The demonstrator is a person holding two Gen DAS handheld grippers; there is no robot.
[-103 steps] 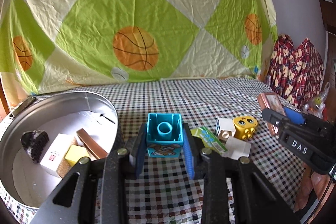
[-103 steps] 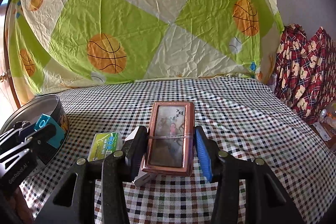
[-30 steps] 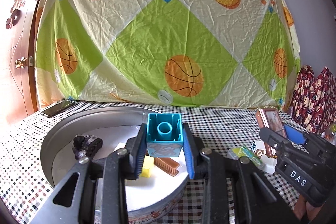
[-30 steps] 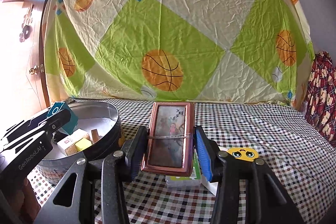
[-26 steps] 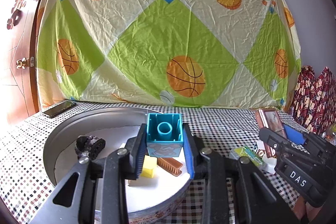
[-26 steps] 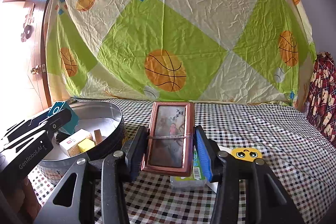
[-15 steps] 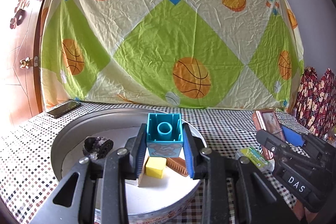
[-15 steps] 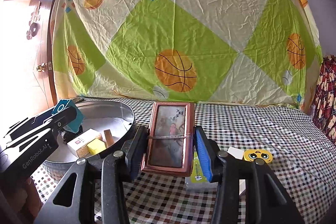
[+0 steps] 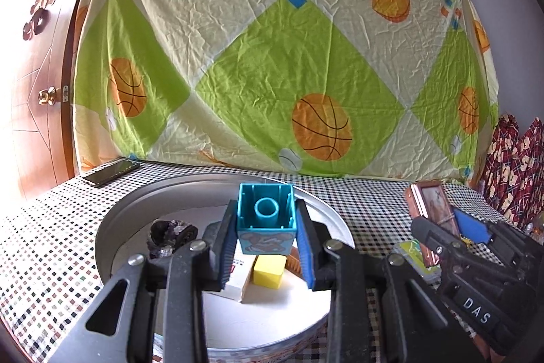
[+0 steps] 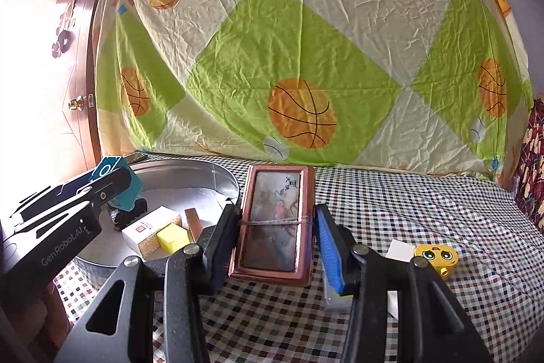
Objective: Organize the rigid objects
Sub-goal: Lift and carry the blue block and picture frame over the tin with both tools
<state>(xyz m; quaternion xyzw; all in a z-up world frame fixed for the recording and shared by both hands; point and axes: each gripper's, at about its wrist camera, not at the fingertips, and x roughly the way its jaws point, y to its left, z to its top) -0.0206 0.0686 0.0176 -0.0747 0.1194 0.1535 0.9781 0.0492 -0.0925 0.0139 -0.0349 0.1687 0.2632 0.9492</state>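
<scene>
Item one: my left gripper (image 9: pixel 266 245), its blue pads clamped on a teal building block (image 9: pixel 266 220) whose hollow underside faces the camera, a cartoon print on its lower face; I hold it in the air above the round metal tin (image 9: pixel 112 227). Item two: the tin's contents, on a white paper lining: a dark purple crystal rock (image 9: pixel 173 233) at the left, a white box (image 9: pixel 234 281) with a red mark, a yellow cube (image 9: pixel 268 271) touching the box, and a brown comb-like piece (image 9: pixel 292 262) just behind the cube. Item three: my right gripper (image 10: pixel 272 244), jaws part-way apart and gripping a copper-framed picture (image 10: pixel 275 220) upright by its two long edges, a thin band across its middle; I hold it over the checkered tablecloth (image 10: pixel 425 210), just to the right of the tin (image 10: pixel 204 172). Item four, loose on the cloth to the right of that gripper: a yellow cube with a cartoon face (image 10: pixel 437 256) and a white card (image 10: pixel 399 250) touching it. Item five: a dark phone (image 9: pixel 110 172) lying flat at the far left of the cloth. Backdrop: a green-and-cream sheet printed with basketballs (image 9: pixel 272 56).
</scene>
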